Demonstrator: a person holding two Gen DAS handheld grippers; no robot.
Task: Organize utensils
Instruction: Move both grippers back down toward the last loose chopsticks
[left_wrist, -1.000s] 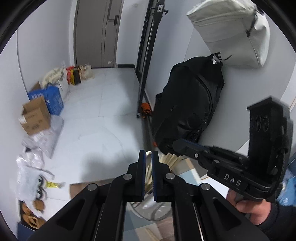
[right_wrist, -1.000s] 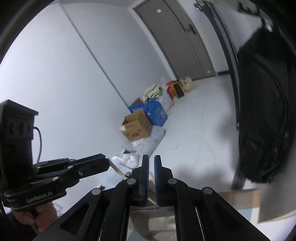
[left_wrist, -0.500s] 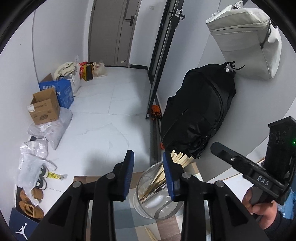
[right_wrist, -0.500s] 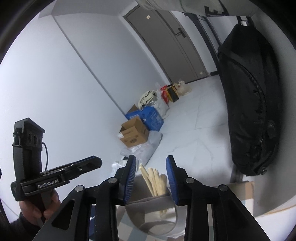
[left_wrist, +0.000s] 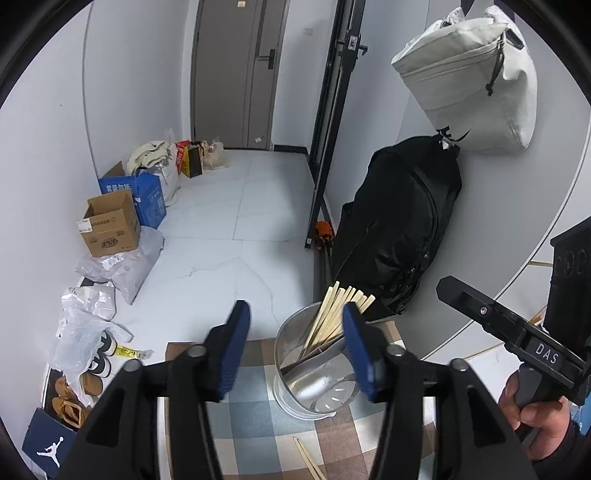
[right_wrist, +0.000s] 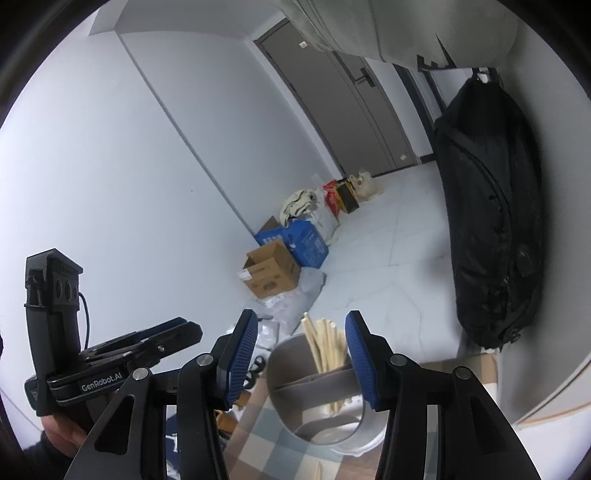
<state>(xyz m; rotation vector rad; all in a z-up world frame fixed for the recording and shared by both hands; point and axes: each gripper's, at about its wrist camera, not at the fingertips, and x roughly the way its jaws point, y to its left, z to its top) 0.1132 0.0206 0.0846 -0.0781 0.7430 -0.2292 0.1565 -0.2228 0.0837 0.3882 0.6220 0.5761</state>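
Both the left gripper (left_wrist: 295, 350) and right gripper (right_wrist: 300, 360) hang spread wide and empty above the metal holder (left_wrist: 314, 384) on the checked desk (left_wrist: 258, 417). Its chopsticks (left_wrist: 338, 317) lean steeply; a low pass could tip it. Loose chopsticks (left_wrist: 308, 459) remain.

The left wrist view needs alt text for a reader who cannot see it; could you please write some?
The open left gripper hovers over a metal utensil holder holding wooden chopsticks, on a checkered tablecloth where loose chopsticks lie. The right gripper enters from the right.
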